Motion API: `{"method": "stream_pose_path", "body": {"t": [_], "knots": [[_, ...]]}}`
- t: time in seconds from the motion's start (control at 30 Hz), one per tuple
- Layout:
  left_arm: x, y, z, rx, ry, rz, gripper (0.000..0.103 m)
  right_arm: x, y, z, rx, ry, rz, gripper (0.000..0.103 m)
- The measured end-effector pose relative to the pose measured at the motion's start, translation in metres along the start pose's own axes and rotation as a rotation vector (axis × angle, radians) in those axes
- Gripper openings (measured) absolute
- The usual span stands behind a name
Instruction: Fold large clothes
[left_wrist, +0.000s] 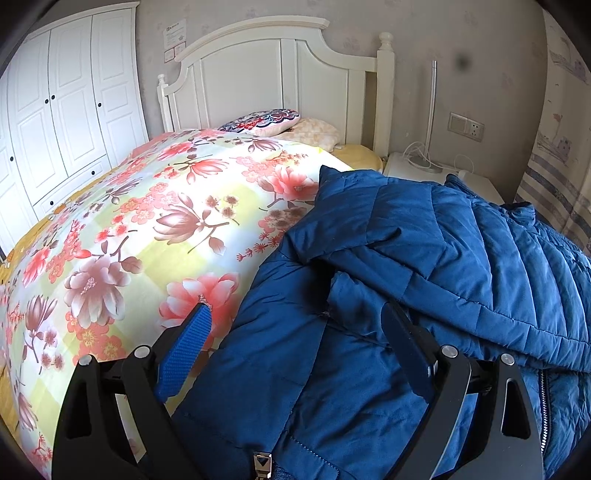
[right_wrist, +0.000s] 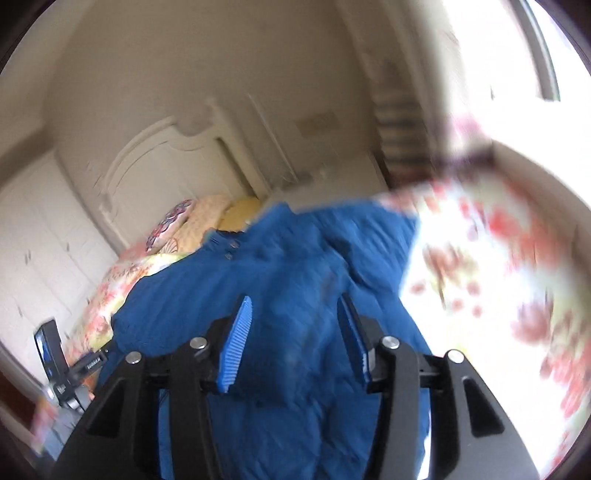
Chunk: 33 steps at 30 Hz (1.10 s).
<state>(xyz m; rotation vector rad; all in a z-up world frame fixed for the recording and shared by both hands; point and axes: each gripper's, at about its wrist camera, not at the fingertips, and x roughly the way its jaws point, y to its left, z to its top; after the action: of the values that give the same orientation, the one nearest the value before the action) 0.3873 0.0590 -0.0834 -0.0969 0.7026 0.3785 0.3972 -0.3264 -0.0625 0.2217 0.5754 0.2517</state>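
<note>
Bedroom, floral quilt (left_wrist: 147, 229) on the bed: blue padded jacket (left_wrist: 424, 266) lies partly folded, one section laid across the body. Left gripper (left_wrist: 295, 325) spread wide over it; right gripper (right_wrist: 295, 317) half-spread, empty. Further folds remain.

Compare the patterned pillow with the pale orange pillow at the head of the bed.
The patterned pillow carries a bold dark blue and red design; the pale orange pillow looks soft and faintly printed. The patterned pillow lies left, nearer the wardrobe; the pale one right, nearer the bedpost. Both lie against the headboard.
</note>
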Motion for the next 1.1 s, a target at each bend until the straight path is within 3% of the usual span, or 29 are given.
{"method": "stream_pose_path", "body": {"t": [0.03, 0.13, 0.23, 0.33, 0.4, 0.57, 0.67, 0.7, 0.77, 0.8, 0.83, 0.97, 1.1], "knots": [[0.000, 0.000, 0.000, -0.002, 0.000, -0.001, 0.089, 0.007, 0.017, 0.002, -0.089, 0.011, -0.018, 0.066], [0.000, 0.001, 0.000, -0.008, -0.001, 0.001, 0.089, 0.029, 0.051, -0.001, -0.266, 0.037, -0.078, 0.067], [-0.001, 0.002, 0.000, -0.013, -0.005, -0.008, 0.089, 0.071, 0.061, -0.021, -0.383, 0.191, -0.179, 0.067], [-0.003, 0.012, 0.003, -0.057, 0.004, -0.068, 0.089, 0.073, 0.046, -0.032, -0.359, 0.215, -0.164, 0.067], [-0.013, 0.026, 0.010, -0.154, -0.029, -0.164, 0.089, 0.070, 0.036, -0.033, -0.319, 0.224, -0.139, 0.067], [-0.013, 0.009, 0.068, -0.214, -0.045, -0.346, 0.089, 0.071, 0.034, -0.038, -0.311, 0.210, -0.135, 0.067], [0.011, -0.027, 0.086, -0.120, 0.011, -0.373, 0.089, 0.070, 0.035, -0.039, -0.305, 0.210, -0.132, 0.067], [0.025, -0.041, 0.084, -0.060, 0.041, -0.355, 0.089, 0.070, 0.035, -0.039, -0.302, 0.210, -0.129, 0.067], [0.064, -0.067, 0.067, 0.074, 0.177, -0.247, 0.091, 0.070, 0.034, -0.039, -0.297, 0.210, -0.124, 0.067], [0.079, -0.074, 0.055, 0.132, 0.199, -0.222, 0.096, 0.070, 0.033, -0.039, -0.294, 0.211, -0.120, 0.067], [0.080, -0.075, 0.049, 0.143, 0.164, -0.233, 0.097, 0.070, 0.033, -0.038, -0.293, 0.212, -0.113, 0.068], [0.078, -0.072, 0.061, 0.147, 0.177, -0.250, 0.097, 0.071, 0.030, -0.036, -0.281, 0.222, -0.091, 0.070], [0.060, -0.068, 0.092, 0.139, 0.100, -0.340, 0.097, 0.059, 0.026, -0.018, -0.229, 0.216, -0.079, 0.067]]}}
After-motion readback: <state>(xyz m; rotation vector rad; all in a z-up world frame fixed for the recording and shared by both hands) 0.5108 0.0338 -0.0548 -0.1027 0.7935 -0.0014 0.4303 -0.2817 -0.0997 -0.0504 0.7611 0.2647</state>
